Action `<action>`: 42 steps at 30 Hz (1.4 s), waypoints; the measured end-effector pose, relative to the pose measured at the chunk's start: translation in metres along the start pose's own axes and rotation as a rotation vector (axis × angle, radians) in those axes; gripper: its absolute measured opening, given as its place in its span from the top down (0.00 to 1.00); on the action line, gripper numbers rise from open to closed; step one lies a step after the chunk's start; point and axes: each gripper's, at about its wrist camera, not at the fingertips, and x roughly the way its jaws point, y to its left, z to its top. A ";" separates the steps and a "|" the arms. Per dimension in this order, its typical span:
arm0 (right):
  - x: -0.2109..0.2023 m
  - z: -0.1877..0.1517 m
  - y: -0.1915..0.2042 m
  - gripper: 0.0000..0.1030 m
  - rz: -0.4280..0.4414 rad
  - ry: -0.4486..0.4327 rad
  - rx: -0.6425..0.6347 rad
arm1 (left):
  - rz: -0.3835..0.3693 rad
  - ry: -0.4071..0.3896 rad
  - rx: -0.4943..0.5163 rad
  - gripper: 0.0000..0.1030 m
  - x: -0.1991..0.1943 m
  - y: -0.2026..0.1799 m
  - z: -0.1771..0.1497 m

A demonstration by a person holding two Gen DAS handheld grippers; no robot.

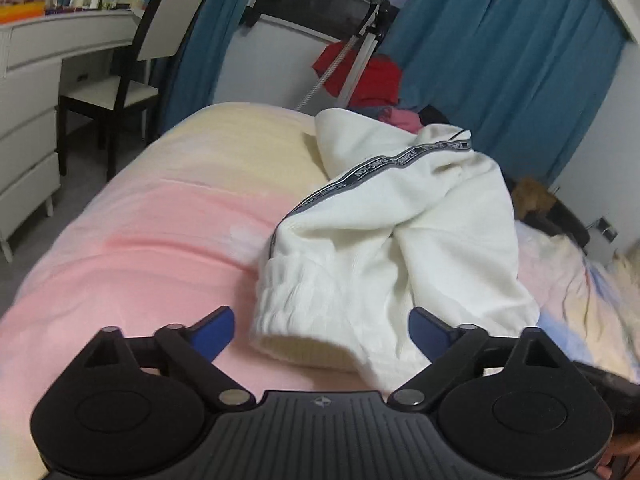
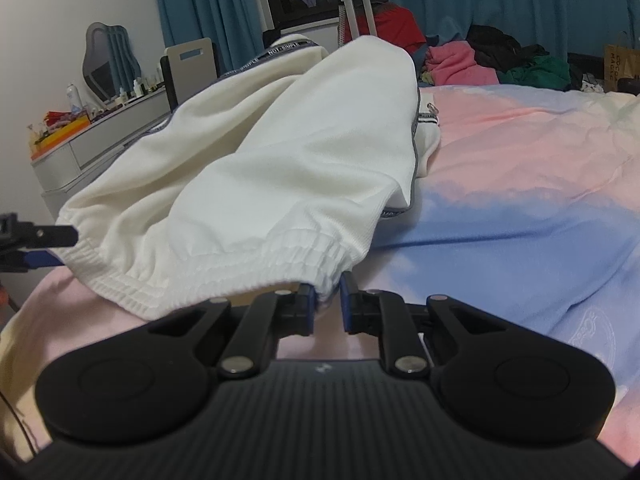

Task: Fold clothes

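Sweatpants (image 2: 248,168), cream-white with grey lettered side tape, lie crumpled on the pink-and-blue bedspread (image 2: 520,208), cuffs toward both claws.

The right gripper (image 2: 325,304) is clenched on the elastic hem of one leg cuff (image 2: 224,268), a little fabric caught between its blue pads. The left gripper (image 1: 322,334) is released, jaws wide, with the other cuff (image 1: 304,320) just ahead and between its fingers, not yet touched. The legs run away from the claws toward the waist, so, by my judgement, the left must close next.
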 end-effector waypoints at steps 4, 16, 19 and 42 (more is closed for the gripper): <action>0.005 -0.004 -0.001 0.84 -0.013 0.024 0.000 | 0.095 0.061 -0.064 0.52 0.027 -0.003 0.007; -0.013 0.003 0.094 0.85 0.193 -0.069 0.015 | 0.221 -0.164 -0.073 0.88 0.033 0.019 0.131; 0.007 0.015 0.141 0.85 0.282 -0.101 0.026 | 0.271 -0.208 -0.001 0.88 0.029 0.033 0.181; 0.110 0.023 0.256 0.34 0.598 0.046 -0.144 | 0.522 -0.108 0.028 0.24 0.138 0.117 0.217</action>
